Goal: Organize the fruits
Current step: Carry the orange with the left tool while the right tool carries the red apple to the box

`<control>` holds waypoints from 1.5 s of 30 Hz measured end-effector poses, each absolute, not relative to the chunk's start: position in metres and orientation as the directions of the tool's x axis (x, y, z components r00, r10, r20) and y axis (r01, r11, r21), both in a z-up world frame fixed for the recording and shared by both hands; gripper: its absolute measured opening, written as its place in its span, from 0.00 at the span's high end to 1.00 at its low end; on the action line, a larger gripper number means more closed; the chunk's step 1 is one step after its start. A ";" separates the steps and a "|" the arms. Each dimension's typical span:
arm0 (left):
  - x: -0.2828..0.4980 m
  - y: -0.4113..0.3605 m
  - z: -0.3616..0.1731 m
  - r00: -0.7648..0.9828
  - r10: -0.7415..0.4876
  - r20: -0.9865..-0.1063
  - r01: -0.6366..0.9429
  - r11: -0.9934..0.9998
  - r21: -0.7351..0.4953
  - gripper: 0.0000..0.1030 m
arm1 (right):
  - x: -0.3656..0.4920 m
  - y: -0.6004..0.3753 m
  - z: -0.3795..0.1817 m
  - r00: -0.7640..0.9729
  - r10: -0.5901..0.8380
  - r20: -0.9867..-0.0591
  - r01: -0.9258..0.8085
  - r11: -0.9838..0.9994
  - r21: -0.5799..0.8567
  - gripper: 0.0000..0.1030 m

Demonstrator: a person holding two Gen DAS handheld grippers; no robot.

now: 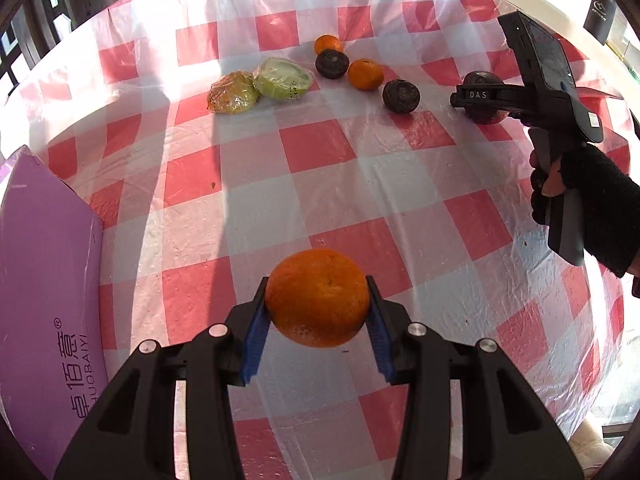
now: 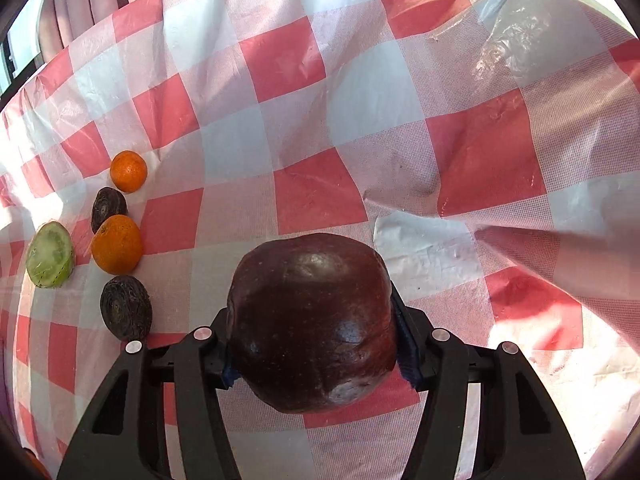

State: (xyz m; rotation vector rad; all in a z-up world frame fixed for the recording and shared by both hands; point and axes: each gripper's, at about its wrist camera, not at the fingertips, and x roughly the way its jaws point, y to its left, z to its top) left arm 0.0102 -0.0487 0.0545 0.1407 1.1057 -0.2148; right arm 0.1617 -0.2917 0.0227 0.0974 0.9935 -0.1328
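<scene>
My left gripper (image 1: 317,282) is shut on an orange (image 1: 316,300), its blue pads pressing both sides just above the red-and-white checked tablecloth (image 1: 304,148). In the right wrist view, my right gripper (image 2: 310,308) is shut on a dark red apple (image 2: 312,320), which fills the gap between its pads. From the left wrist view, that gripper (image 1: 480,100) is at the far right with the apple (image 1: 480,79) in it. Two more oranges (image 1: 365,75) (image 1: 329,45) and two dark round fruits (image 1: 401,96) (image 1: 330,63) lie clustered at the back.
Two film-wrapped fruit halves, one green (image 1: 282,78) and one yellowish (image 1: 234,92), lie left of the cluster. A purple box (image 1: 44,280) sits at the left table edge. A hand in a black sleeve (image 1: 600,208) holds the right gripper's handle. The tablecloth (image 2: 500,48) wrinkles at right.
</scene>
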 end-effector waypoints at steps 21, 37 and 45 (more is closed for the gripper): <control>-0.008 -0.024 0.074 0.443 -0.227 -0.867 0.382 0.923 -0.046 0.57 | -0.026 -0.189 0.043 0.425 0.068 -0.902 0.032 0.995 0.091 0.44; -0.032 0.068 0.131 0.549 -0.334 -0.766 0.335 0.928 -0.164 0.57 | -0.073 -0.110 0.071 0.440 0.137 -0.888 0.039 0.984 0.171 0.44; -0.037 0.123 0.158 0.624 -0.336 -0.705 0.294 0.937 -0.186 0.57 | -0.071 -0.058 0.101 0.485 0.192 -0.853 -0.027 0.978 0.205 0.44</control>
